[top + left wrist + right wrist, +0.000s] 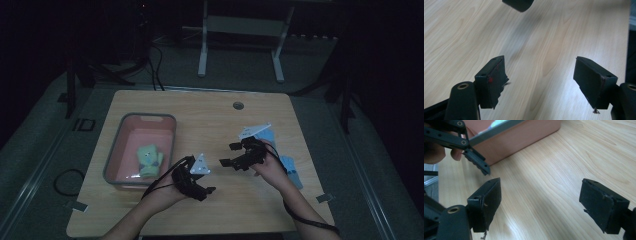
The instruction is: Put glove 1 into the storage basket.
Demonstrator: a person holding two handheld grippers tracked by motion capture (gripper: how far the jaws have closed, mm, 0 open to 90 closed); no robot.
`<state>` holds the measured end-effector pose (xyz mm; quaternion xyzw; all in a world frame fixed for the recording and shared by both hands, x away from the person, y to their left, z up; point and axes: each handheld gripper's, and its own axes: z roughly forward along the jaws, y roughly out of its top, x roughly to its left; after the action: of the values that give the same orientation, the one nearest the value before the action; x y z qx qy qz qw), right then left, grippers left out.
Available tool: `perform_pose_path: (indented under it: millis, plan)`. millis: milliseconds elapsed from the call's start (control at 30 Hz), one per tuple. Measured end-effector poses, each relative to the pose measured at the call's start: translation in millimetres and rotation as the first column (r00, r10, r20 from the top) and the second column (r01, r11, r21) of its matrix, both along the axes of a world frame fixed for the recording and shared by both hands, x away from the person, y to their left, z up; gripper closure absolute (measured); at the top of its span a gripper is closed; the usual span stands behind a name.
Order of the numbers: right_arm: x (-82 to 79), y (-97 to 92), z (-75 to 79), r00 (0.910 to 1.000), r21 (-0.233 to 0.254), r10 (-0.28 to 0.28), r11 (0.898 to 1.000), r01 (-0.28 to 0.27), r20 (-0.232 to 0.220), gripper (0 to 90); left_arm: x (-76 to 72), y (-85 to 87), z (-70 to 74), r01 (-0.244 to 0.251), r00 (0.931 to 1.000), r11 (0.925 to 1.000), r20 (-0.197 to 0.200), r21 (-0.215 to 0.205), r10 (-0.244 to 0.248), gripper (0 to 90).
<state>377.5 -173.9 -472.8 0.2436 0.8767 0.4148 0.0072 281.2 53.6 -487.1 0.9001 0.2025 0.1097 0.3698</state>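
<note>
Left hand-held gripper [212, 190] right of bin [116, 170] (apart)

A light wooden table with rounded corners [210, 120] has a small round grey cable port [238, 105] set near its far edge. Beyond it, a white metal frame with two legs [202, 55] stands on the grey carpeted floor [240, 72]. Black cables [159, 70] trail over the floor past the table's far left corner. A black cable loop [56, 181] lies on the floor beside the table's left edge.
</note>
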Motion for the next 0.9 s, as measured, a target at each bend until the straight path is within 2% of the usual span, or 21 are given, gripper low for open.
perform_pose_path:
  millis: [67, 133, 200, 267, 300, 433, 533, 633, 733, 800, 867, 900]
  plan:
    - [-2.7, -5.5, -3.2, 1.0, 0.004, -0.007, 1.0, 0.007, -0.006, 16.9, -1.6, -3.7, -5.1, 0.009, 1.0, 0.9999, 0.003, -0.014, -0.009, 22.3]
    - [-6.0, -10.7, -7.6, 0.9998, 0.009, -0.012, 1.0, 0.012, -0.013, 15.5, -2.3, -8.6, -12.2, 0.006, 1.0, 1.0, 0.002, -0.005, -0.006, 15.1]
    - [-9.0, -16.1, -12.6, 0.9997, 0.01, -0.021, 1.0, 0.021, -0.016, 15.4, -3.6, -12.1, -19.7, -0.002, 0.9998, 1.0, 0.019, 0.0, 0.002, 13.9]
    - [-12.5, -21.1, -17.6, 0.9995, 0.009, -0.032, 0.999, 0.032, -0.007, 15.3, -4.0, -14.5, -27.8, -0.001, 0.9999, 0.9996, -0.015, -0.028, 0.0, 11.8]
    - [-14.2, -24.2, -20.8, 0.9994, 0.009, -0.033, 0.999, 0.033, -0.01, 15.2, -4.4, -15.5, -31.4, -0.001, 0.9998, 0.9996, -0.022, -0.027, 0.001, 9.5]
    - [-19.6, -31.8, -29.8, 0.9987, 0.006, -0.042, 0.999, 0.042, -0.028, 14.5, -6.6, -17.1, -45.1, -0.011, 0.9997, 0.9998, -0.023, -0.014, 0.011, 2.6]
    - [-24.6, -37.0, -36.8, 0.9982, 0.009, -0.046, 0.999, 0.047, -0.038, 14.1, -9.0, -15.3, -52.9, -0.03, 0.9993, 0.9986, -0.023, -0.043, 0.029, 2.5]
    - [-30.4, -42.4, -43.4, 0.9976, 0.016, -0.06, 0.998, 0.06, -0.036, 13.8, -13.8, -13.4, -59.9, -0.056, 0.9982, 0.9969, 0.016, -0.055, 0.057, 2.6]
    - [-34.1, -48.4, -49.3, 0.9968, 0.015, -0.073, 0.997, 0.073, -0.034, 13.6, -16.1, -10.3, -63.4, -0.072, 0.9967, 0.9949, 0.031, -0.07, 0.075, 2.6]
    - [-35.9, -51.8, -52.0, 0.9961, 0.014, -0.082, 0.996, 0.083, -0.031, 13.6, -17.1, -7.9, -64.9, -0.084, 0.9949, 0.9945, 0.051, -0.062, 0.088, 2.6]
    - [-37.7, -53.7, -53.8, 0.9954, 0.004, -0.092, 0.996, 0.092, -0.027, 13.4, -18.3, -5.6, -66.5, -0.089, 0.9941, 0.9938, 0.056, -0.066, 0.093, 2.6]
    - [-38.8, -53.5, -54.7, 0.9938, -0.008, -0.11, 0.994, 0.11, -0.018, 13.5, -19.7, -4.2, -67.2, -0.098, 0.9919, 0.9924, 0.074, -0.074, 0.103, 2.6]
